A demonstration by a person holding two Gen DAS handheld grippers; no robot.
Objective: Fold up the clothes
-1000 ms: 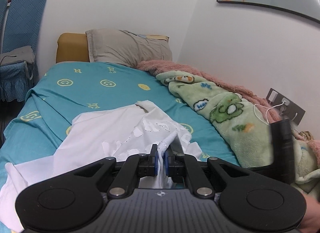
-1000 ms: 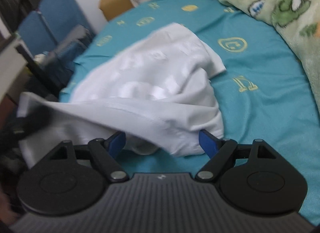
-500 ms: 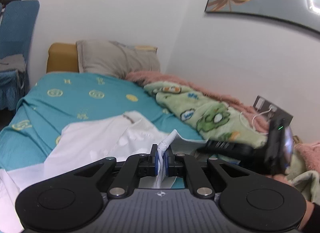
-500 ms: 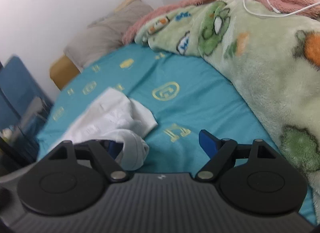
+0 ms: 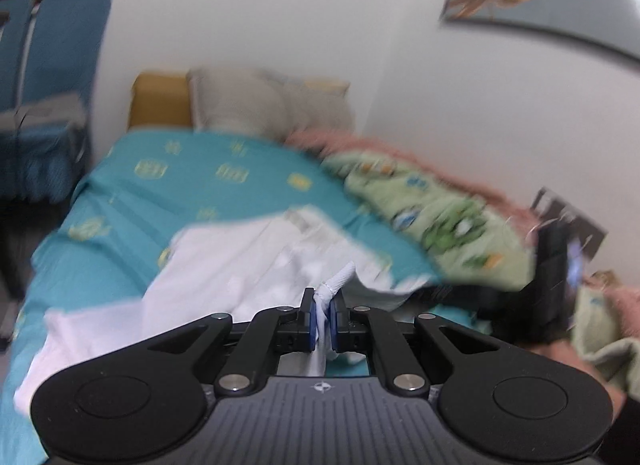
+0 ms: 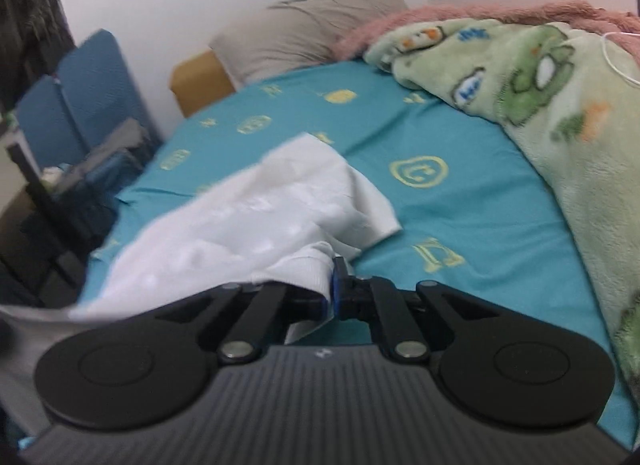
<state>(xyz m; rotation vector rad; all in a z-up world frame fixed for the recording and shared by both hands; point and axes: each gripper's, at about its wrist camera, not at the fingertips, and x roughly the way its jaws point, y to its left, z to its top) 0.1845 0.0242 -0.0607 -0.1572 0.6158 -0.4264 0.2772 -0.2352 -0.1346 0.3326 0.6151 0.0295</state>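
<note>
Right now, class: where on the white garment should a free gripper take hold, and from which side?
Judging by its pose, grip the loose far flap of the white garment, coming from the green blanket side: that edge lies free on the sheet.

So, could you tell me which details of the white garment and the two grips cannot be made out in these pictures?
- Left wrist view: motion blur hides what type the white garment is.
- Right wrist view: fabric covers the right gripper's left finger.
- Left wrist view: the left gripper's body hides the cloth below its pads.
- Both views: the garment's near edge is cut off.
</note>
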